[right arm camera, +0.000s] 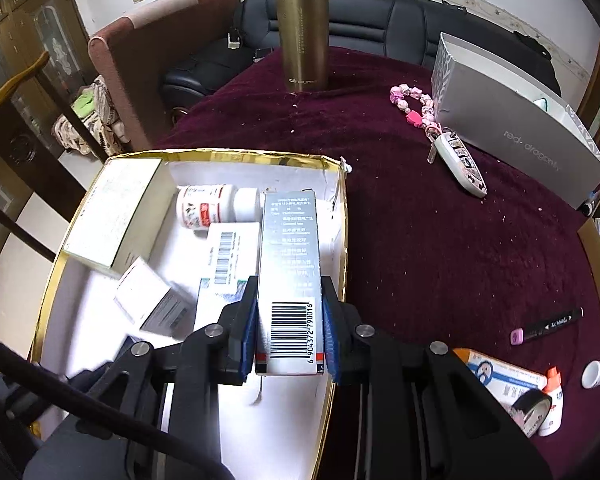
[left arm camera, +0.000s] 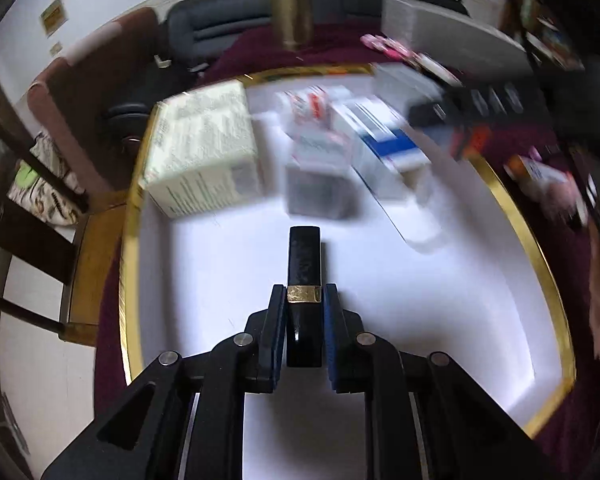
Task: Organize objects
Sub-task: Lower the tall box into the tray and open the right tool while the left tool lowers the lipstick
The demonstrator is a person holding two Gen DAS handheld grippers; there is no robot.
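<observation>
My left gripper [left arm camera: 304,294] is shut on a black lipstick tube with a gold band [left arm camera: 304,264], held over the white floor of the gold-rimmed box [left arm camera: 512,216]. In the right wrist view my right gripper [right arm camera: 289,288] is shut on a tall grey carton with a barcode [right arm camera: 290,264], held above the right side of the same gold-rimmed box [right arm camera: 342,240]. Inside that box lie a large pale carton [right arm camera: 108,212], a white pill bottle with a red label [right arm camera: 212,208], a flat white barcoded box [right arm camera: 228,256] and a small tilted white box [right arm camera: 148,296].
On the maroon cloth stand a bronze flask [right arm camera: 300,32] and a long silver box [right arm camera: 516,120]. A pink-beaded key fob [right arm camera: 460,160], a black marker [right arm camera: 548,326], a white cap [right arm camera: 594,374], a tape roll [right arm camera: 534,408] and a blue-white carton [right arm camera: 500,376] lie around. Chairs stand at left.
</observation>
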